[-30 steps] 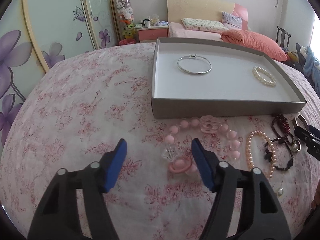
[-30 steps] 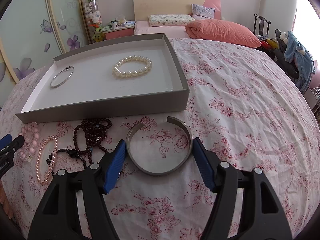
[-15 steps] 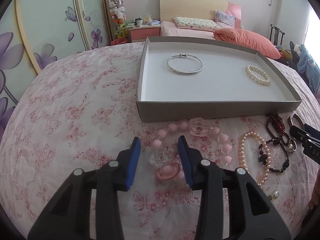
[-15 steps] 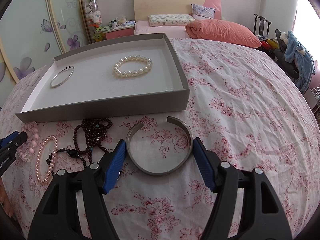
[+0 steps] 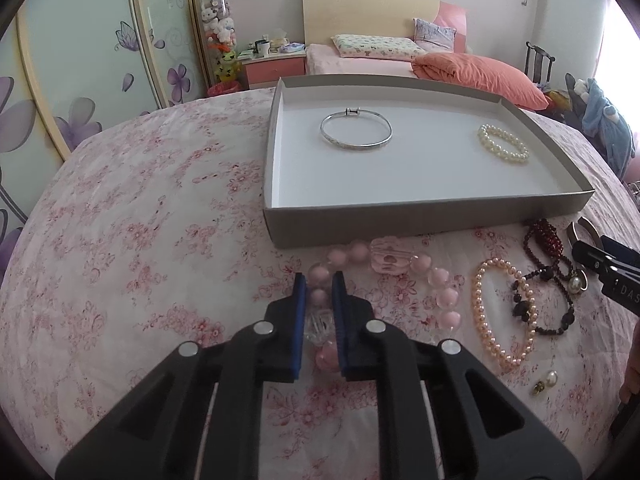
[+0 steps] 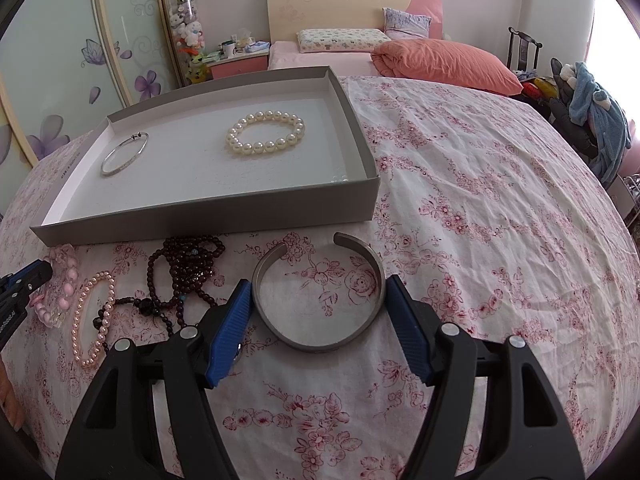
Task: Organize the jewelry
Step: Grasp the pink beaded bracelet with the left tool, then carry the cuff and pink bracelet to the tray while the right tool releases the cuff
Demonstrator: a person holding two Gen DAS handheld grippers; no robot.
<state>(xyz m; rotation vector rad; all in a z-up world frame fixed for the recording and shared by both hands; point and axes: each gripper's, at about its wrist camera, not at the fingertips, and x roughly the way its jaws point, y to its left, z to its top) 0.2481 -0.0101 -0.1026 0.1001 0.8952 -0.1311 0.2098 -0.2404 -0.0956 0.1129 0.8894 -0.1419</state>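
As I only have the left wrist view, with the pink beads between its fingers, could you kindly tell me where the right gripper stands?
Observer: The right gripper straddles a grey metal cuff lying flat on the bedspread. I cannot tell whether its pads press on it.
Operator: Thank you. Which way does the cuff's gap face?
Observer: It faces the tray, away from the gripper.
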